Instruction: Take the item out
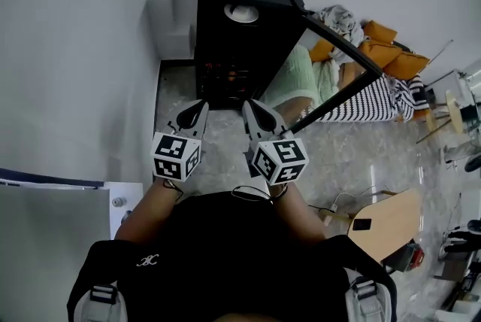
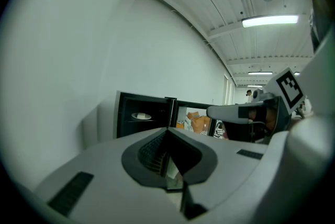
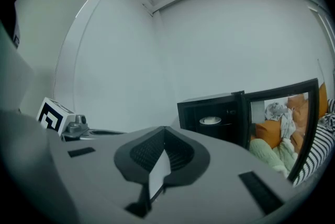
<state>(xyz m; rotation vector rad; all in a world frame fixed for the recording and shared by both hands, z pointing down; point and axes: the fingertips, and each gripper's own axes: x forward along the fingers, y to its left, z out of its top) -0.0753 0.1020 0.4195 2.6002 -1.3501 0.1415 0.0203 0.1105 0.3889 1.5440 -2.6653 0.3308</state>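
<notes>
A black cabinet [image 1: 240, 19] stands against the white wall with its glass door [image 1: 338, 76] swung open to the right. A white dish-like item [image 1: 241, 12] lies on its upper shelf; it also shows as the white dish [image 2: 141, 115] in the left gripper view and the white dish [image 3: 210, 120] in the right gripper view. My left gripper [image 1: 197, 111] and right gripper [image 1: 255, 114] hang side by side in front of the cabinet, well short of the item. The left gripper's [image 2: 168, 131] jaws meet, and so do the right gripper's [image 3: 164, 131]. Neither holds anything.
Orange, green and striped fabrics [image 1: 361, 65] are heaped on the floor to the right, behind the open door. A wooden tabletop [image 1: 387, 223] with a phone stands at lower right. A white wall [image 1: 75, 50] runs along the left. Stone floor [image 1: 218, 140] lies below the grippers.
</notes>
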